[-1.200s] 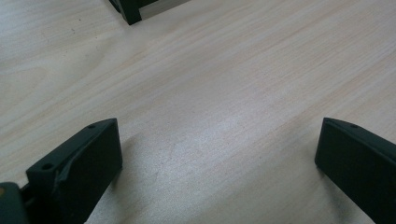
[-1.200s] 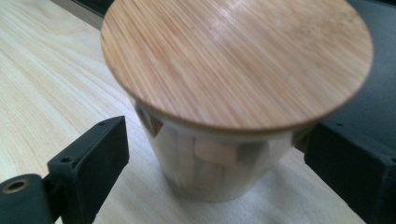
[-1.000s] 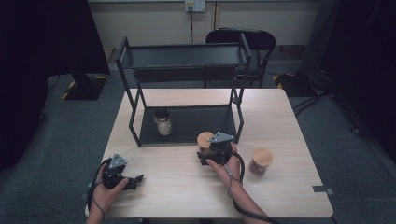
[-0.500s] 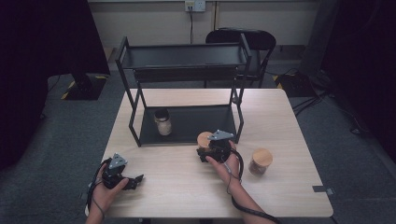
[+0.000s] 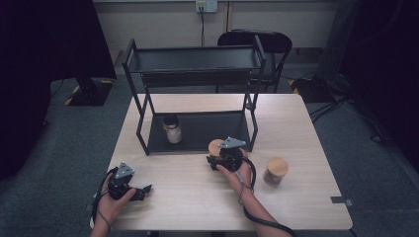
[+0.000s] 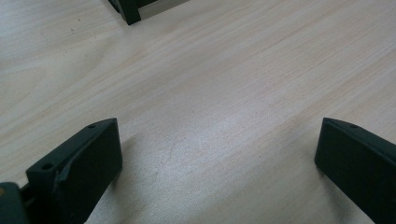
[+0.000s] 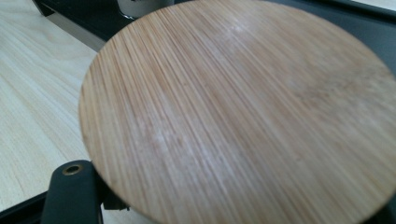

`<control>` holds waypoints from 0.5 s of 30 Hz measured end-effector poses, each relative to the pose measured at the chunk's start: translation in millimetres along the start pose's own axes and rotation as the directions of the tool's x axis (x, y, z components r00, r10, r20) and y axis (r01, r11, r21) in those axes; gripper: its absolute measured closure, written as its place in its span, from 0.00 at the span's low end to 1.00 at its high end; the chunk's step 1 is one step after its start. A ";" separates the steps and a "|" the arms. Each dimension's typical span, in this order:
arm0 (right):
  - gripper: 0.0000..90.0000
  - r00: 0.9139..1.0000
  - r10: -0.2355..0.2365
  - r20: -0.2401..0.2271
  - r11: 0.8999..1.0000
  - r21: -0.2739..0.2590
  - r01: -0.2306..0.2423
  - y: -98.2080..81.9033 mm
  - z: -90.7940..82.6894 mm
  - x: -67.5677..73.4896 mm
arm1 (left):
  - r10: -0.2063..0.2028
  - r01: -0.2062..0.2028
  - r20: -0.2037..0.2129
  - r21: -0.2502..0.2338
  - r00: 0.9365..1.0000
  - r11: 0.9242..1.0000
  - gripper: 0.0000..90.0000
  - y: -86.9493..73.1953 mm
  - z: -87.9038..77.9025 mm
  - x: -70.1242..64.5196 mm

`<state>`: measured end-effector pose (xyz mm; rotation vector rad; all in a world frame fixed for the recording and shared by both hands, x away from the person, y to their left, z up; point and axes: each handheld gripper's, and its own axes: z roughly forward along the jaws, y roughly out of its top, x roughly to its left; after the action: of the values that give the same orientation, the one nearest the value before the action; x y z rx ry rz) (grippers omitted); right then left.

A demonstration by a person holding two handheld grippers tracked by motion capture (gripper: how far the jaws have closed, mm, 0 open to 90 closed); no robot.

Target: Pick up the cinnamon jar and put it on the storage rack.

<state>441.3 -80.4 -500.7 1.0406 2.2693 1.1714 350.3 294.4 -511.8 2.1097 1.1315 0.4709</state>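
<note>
High view: three jars on my count. One with a bamboo lid sits at the front edge of the rack's lower shelf, and my right hand-held gripper is on it. Its jaws have just been closing and are now clamped on the jar below the lid; right gripper view has the round lid right over the jaws. Second bamboo-lid jar stands free on the desk, to the right of that hand, apart from it. Third jar, dark lid, pale contents, stands on the lower shelf, left part. One black two-tier rack, top shelf bare.

Left hand-held gripper rests at the near left of the desk, jaws spread wide, just wood grain between them in left gripper view.

Desk is light wood. Grey carpet, one dark chair behind the desk, wall socket with a cable.
</note>
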 end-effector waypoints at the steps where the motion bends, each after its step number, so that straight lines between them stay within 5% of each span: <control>1: 0.27 1.000 0.001 0.000 1.000 -0.004 -0.001 -0.2 0.3 0.2 | 0.000 0.000 0.000 0.000 1.000 1.000 0.00 0.0 0.0 0.0; 15: 0.28 1.000 -0.012 -0.008 1.000 -0.016 0.012 -2.1 -1.1 -2.1 | 0.002 -0.002 0.004 -0.001 1.000 1.000 0.00 -0.2 -0.2 0.4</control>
<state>441.1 -83.4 -501.8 1.0168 2.2653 1.1898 350.3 294.9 -511.8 2.1103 1.1271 0.4676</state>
